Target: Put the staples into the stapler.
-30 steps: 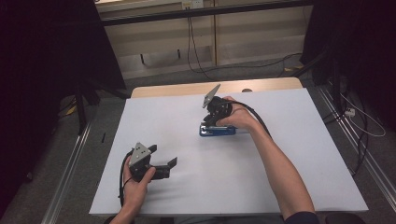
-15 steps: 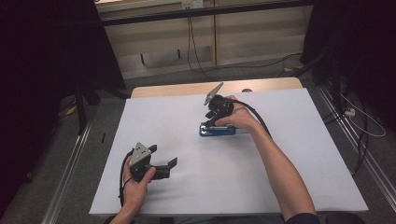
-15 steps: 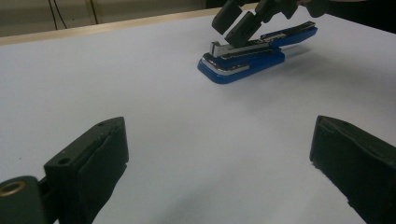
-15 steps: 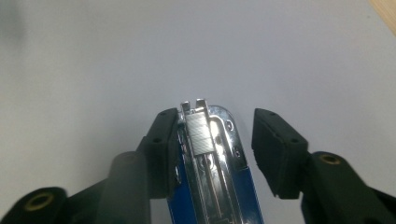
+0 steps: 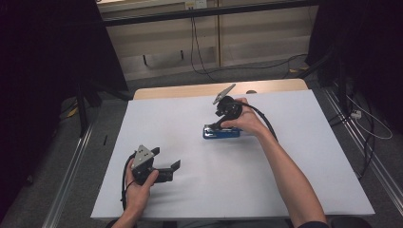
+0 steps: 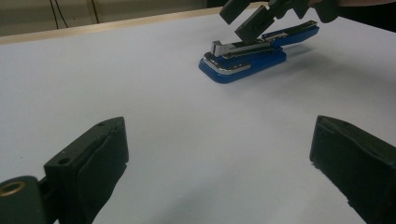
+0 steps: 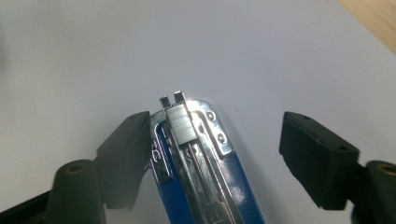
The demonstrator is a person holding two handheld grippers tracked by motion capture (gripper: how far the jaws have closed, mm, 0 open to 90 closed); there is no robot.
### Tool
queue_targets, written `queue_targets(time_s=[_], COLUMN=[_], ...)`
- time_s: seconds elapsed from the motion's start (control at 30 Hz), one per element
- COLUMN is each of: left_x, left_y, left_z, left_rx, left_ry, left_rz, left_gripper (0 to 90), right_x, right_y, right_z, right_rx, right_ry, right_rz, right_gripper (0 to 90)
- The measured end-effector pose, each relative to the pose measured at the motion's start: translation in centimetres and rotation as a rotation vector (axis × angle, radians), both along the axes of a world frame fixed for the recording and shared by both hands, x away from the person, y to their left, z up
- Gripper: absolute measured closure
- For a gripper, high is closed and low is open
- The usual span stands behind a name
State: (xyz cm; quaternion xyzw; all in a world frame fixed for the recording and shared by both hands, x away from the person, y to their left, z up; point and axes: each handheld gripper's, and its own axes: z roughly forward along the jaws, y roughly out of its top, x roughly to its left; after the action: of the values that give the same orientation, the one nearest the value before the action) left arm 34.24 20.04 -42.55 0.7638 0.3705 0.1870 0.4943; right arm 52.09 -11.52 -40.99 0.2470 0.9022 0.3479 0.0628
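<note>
A blue stapler (image 5: 221,132) lies flat on the white sheet, right of centre, with its silver staple track (image 7: 184,123) uncovered. My right gripper (image 5: 214,127) reaches down over the stapler's front end. Its jaws have just been opening. In the right gripper view the stapler (image 7: 196,158) sits between them, close against the left jaw and well apart from the right one. The right gripper (image 7: 217,128) presses on nothing. My left gripper (image 5: 166,157) rests low at the near left, jaws wide and empty. The left gripper view looks past them to the stapler (image 6: 243,60).
The white sheet (image 5: 294,180) covers most of the table. A wooden strip (image 5: 190,90) with a small hole runs along the far edge. Cables trail across the floor beyond it, and metal rails run along both sides of the table.
The right hand has shifted only slightly over the stapler. The left hand and the stapler have stayed where they were.
</note>
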Motion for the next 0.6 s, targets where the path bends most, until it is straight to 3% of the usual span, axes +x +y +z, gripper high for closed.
queue_targets(time_s=[0.2,0.37,0.6], left_x=[0.0,0.0,0.0], left_y=[0.0,0.1,0.0], left_z=[0.0,0.1,0.0], left_rx=[-0.004,-0.002,0.005], left_ry=[-0.001,-0.003,-0.001], left_rz=[0.004,0.007,0.006], left_gripper=[4.6,4.6,4.6], right_x=[-0.4,-0.8,-1.3], right_y=[-0.3,-0.6,-1.5], right_z=[0.5,0.5,0.7], right_rx=[0.034,0.046,0.062], right_ry=[-0.021,-0.041,-0.058], right_rz=[-0.049,-0.073,-0.146], right_gripper=[11.9,9.0,7.0])
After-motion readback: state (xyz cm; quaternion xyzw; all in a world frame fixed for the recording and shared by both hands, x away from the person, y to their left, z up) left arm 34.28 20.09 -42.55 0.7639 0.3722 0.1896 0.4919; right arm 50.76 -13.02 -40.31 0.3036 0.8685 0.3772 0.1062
